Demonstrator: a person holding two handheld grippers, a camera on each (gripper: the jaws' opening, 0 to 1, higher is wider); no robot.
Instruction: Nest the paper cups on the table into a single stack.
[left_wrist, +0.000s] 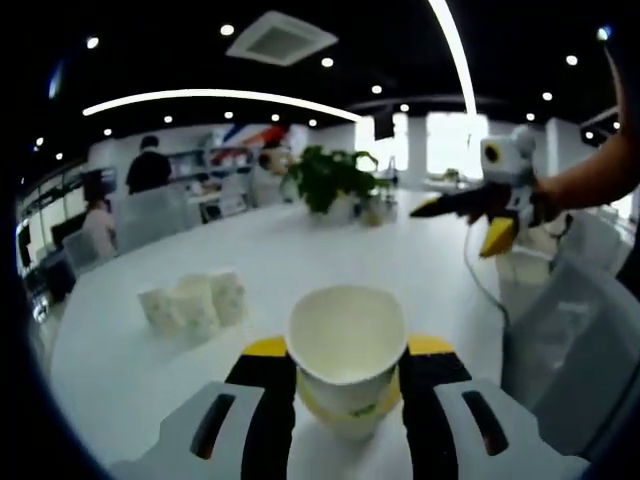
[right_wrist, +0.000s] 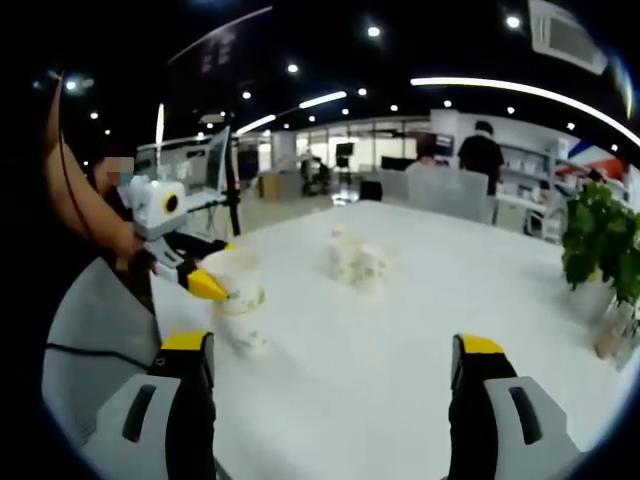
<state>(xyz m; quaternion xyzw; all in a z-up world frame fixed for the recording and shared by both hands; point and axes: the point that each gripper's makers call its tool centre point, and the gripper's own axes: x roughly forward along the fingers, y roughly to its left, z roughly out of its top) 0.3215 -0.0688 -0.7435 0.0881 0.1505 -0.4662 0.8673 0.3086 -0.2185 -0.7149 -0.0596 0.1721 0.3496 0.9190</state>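
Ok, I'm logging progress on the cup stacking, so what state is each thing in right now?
Left gripper: shut on a paper cup.
Held paper cup: upright, mouth open, gripped between the jaws.
Right gripper: open, nothing between the jaws, raised over the table.
Loose paper cups: clustered on the table, not yet nested; too blurred to count.
Potted plant: upright at the table's far end.

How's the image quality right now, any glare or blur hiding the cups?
Left gripper view: held paper cup sharp, window behind blown out, cup cluster soft but readable. Right gripper view: cluster pale against the white table, edges washed out; fisheye bends the ceiling light strip.
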